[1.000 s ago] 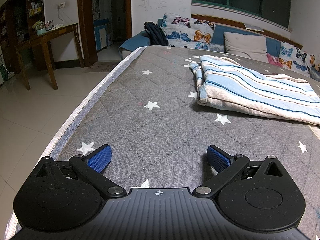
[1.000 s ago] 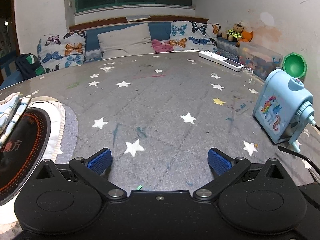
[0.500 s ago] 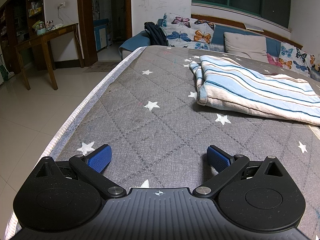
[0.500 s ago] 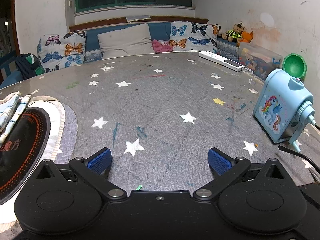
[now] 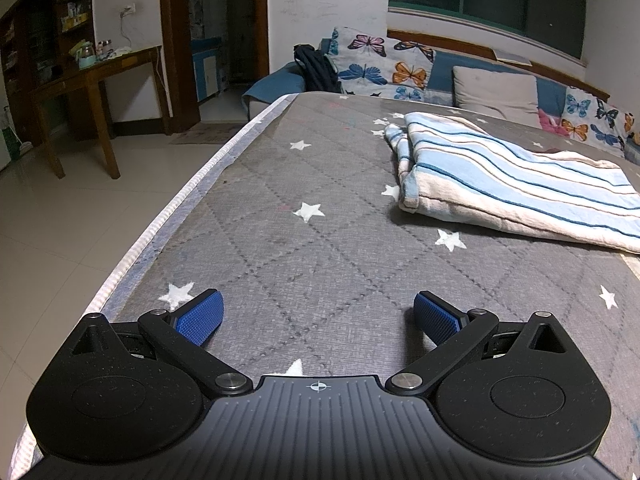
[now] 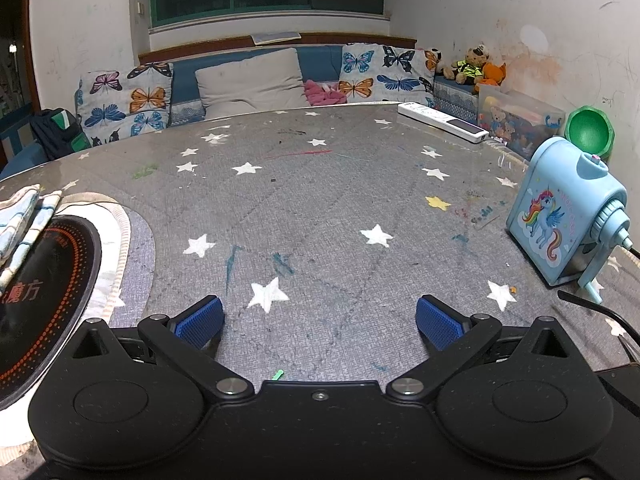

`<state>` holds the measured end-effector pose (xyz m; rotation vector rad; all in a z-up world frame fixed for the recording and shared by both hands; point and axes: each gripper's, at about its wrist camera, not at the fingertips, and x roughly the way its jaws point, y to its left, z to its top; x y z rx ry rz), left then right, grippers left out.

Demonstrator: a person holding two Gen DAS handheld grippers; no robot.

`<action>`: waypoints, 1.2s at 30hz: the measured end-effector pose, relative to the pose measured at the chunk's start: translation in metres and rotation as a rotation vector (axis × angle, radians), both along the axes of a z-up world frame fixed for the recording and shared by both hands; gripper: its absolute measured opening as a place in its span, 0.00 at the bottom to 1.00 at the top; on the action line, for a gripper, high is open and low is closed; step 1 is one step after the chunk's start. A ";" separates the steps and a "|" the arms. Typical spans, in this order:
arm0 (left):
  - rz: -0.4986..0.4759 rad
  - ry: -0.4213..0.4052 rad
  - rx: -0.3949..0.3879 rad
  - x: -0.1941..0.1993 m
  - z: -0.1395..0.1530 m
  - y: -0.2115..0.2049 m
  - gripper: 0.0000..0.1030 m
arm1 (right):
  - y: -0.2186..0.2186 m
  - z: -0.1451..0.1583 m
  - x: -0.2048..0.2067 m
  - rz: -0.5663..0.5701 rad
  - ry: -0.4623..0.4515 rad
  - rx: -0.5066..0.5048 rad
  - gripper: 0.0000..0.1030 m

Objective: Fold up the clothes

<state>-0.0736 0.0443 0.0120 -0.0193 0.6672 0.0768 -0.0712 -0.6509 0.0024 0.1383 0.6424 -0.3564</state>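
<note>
The left gripper (image 5: 318,316) sits low over the grey table (image 5: 280,240) with white stars. Its two blue pads (image 5: 200,317) are spread wide apart and hold nothing. The right gripper (image 6: 320,318) is the same: its pads (image 6: 438,322) are far apart, with only bare table between them.

The striped cloth (image 5: 516,184) lies folded on the table, ahead of the left gripper and off to the right. It is well apart from the pads. In the right view, only a corner of the cloth (image 6: 20,216) shows at the far left edge. There it lies on a round black plate (image 6: 44,292) with orange marks.

A blue box (image 6: 560,220) with a rainbow unicorn stands on the table to the right of the right gripper. A white remote (image 6: 442,122) lies near the far edge. Behind the table is a sofa with butterfly pillows (image 6: 128,100). A wooden desk (image 5: 96,80) stands on the tile floor to the left.
</note>
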 end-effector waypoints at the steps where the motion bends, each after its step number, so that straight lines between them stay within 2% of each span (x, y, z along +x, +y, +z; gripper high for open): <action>1: 0.003 0.000 0.001 0.000 0.000 0.000 0.99 | 0.000 0.000 0.000 0.000 0.000 0.000 1.00; 9: 0.041 -0.001 0.006 -0.001 0.000 0.002 0.99 | 0.003 0.000 -0.001 0.000 0.000 0.001 1.00; 22: 0.197 -0.013 0.034 -0.008 0.003 0.009 0.99 | 0.004 0.000 -0.001 0.000 0.000 0.001 1.00; 28: 0.247 -0.018 0.069 -0.011 0.005 0.008 0.99 | 0.004 0.000 -0.001 0.000 0.000 0.001 1.00; 36: 0.298 -0.030 0.070 -0.016 0.008 0.013 0.99 | 0.004 0.000 -0.001 0.000 0.000 0.001 1.00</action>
